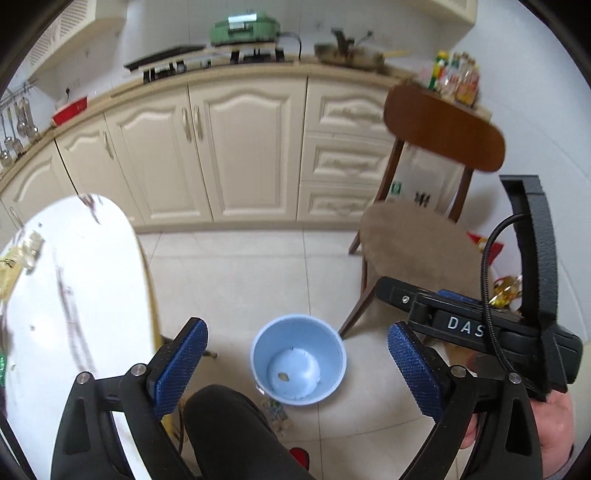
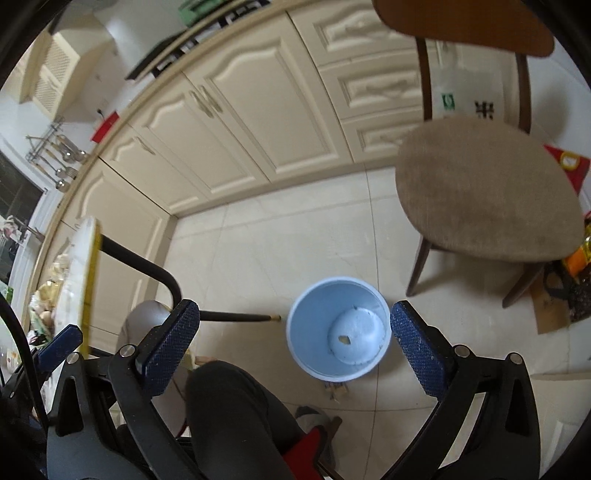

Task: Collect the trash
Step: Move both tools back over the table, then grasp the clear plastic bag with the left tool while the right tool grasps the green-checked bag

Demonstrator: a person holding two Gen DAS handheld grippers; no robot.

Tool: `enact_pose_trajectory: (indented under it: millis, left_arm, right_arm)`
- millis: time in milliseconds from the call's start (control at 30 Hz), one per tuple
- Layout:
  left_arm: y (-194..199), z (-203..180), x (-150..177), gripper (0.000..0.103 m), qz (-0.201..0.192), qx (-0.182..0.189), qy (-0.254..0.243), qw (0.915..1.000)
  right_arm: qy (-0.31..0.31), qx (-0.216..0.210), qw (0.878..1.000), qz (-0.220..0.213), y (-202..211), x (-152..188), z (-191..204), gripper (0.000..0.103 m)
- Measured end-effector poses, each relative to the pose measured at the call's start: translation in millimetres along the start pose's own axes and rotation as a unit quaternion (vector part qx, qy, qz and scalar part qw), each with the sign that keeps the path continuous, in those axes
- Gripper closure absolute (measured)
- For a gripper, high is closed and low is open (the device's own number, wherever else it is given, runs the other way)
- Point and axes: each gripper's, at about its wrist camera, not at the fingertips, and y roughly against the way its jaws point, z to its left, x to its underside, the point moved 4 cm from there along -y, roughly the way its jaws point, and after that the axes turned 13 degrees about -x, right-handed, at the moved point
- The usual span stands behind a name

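- Left gripper [image 1: 297, 363]: blue-padded fingers [image 1: 181, 363] spread wide, nothing between them; pointing down toward the floor
- Right gripper [image 2: 295, 341]: blue-padded fingers [image 2: 170, 341] spread wide, nothing held; its black body also shows at the right edge of the left wrist view, with a hand [image 1: 557, 428] behind it
- Person's dark-clad leg [image 2: 236, 417]: low in both views, between the fingers
- Light blue bin [image 1: 298, 360]: upright on the tiled floor [image 1: 240, 277], just beyond the leg; one small scrap [image 2: 344, 339] lies on its raised bottom; small bits of litter [image 1: 275, 410] on the floor beside its base
- White worktop [image 1: 92, 277]: to the left; wrappers [image 1: 22, 254] at its far edge, blurred
- Wooden chair [image 2: 487, 199]: tan seat, right of the bin, apart from it
- Cream cabinets [image 1: 240, 147]: farthest; green appliance [image 1: 245, 27] on top
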Motion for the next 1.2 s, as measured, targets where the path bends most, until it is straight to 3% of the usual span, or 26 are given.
enact_pose_trajectory:
  millis: [167, 267, 400, 633, 767, 967, 1167, 1200]
  left_arm:
    - [66, 34, 22, 0.006, -0.061, 0.003, 0.023, 0.9979]
    - [109, 74, 43, 0.001, -0.097, -0.023, 0.054, 0.9935]
    - [145, 129, 79, 0.001, -0.108, -0.068, 0.107, 0.9860]
    - [204, 234, 161, 0.001, -0.109, -0.147, 0.205, 0.9614]
    - [239, 281, 212, 0.001, -0.110, -0.189, 0.241, 0.9458]
    - [279, 309, 262, 0.001, -0.104, -0.235, 0.275, 0.9264]
    - [290, 311, 284, 0.001, -0.089, -0.255, 0.298, 0.9154]
    - [282, 310, 273, 0.001, -0.085, -0.258, 0.299, 0.9149]
  right_arm:
    - [0.025, -0.015, 0.999, -0.036, 32, -6, 37, 0.000]
    - [0.060, -0.028, 0.996, -0.053, 48, -14, 75, 0.000]
    - [0.130, -0.061, 0.988, -0.060, 56, -15, 146, 0.000]
    - [0.239, -0.114, 0.964, -0.038, 31, 18, 274, 0.000]
    - [0.279, -0.138, 0.950, -0.015, 9, 43, 327, 0.000]
    - [0.336, -0.153, 0.929, 0.008, -14, 79, 390, 0.000]
    - [0.362, -0.148, 0.920, 0.029, -40, 91, 416, 0.000]
    - [0.364, -0.146, 0.919, 0.034, -45, 91, 417, 0.000]
